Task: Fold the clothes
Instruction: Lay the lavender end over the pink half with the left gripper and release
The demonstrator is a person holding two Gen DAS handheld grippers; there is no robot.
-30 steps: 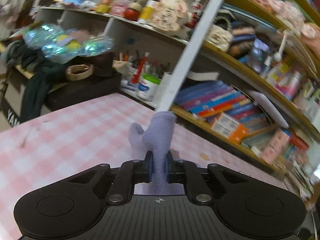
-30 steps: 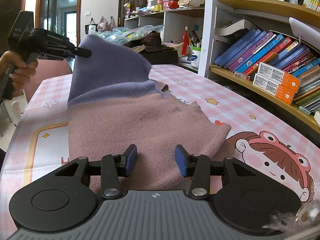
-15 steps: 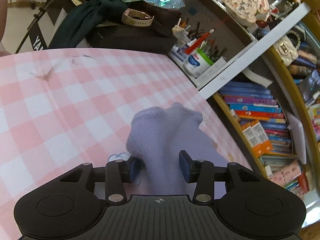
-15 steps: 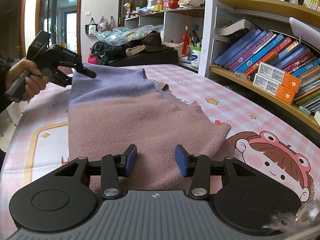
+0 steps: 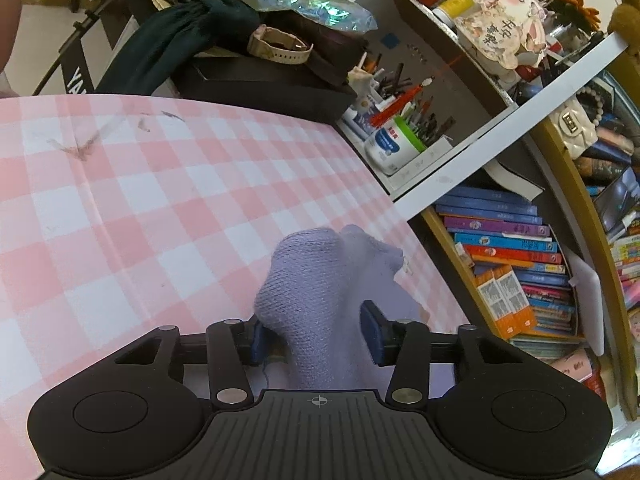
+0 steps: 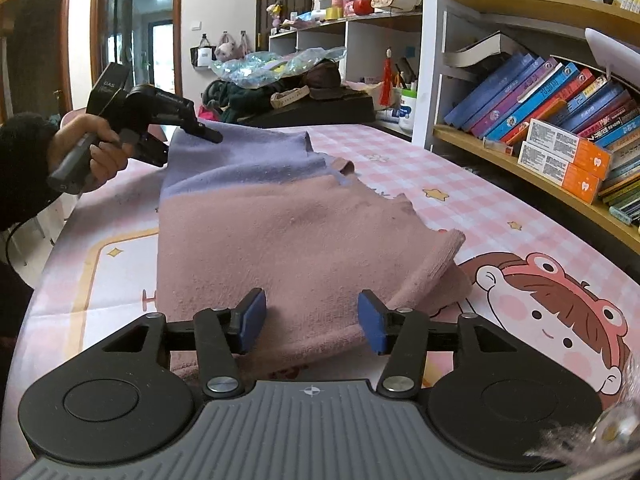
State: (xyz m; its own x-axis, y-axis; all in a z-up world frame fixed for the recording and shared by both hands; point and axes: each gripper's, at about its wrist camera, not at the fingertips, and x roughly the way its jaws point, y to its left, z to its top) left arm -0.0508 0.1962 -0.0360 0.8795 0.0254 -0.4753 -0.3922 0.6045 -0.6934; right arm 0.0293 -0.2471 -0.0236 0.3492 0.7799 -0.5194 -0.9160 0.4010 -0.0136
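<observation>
— While the right gripper (image 6: pixel 311 322) hangs low over the pink tablecloth (image 6: pixel 460 184), how do its fingers stand?

— Apart. They have just been widening, and the near pink hem of the sweater (image 6: pixel 280 236) lies between and beyond the blue pads (image 6: pixel 251 314), neither pressing on it.

— And the left gripper (image 5: pixel 316 334)?

— Its jaws have sprung apart too. A bunched lilac fold of the sweater stands up between the fingers, touching the left pad, clear of the right. A hand (image 6: pixel 96 152) holds that gripper at the far lilac corner.
</observation>
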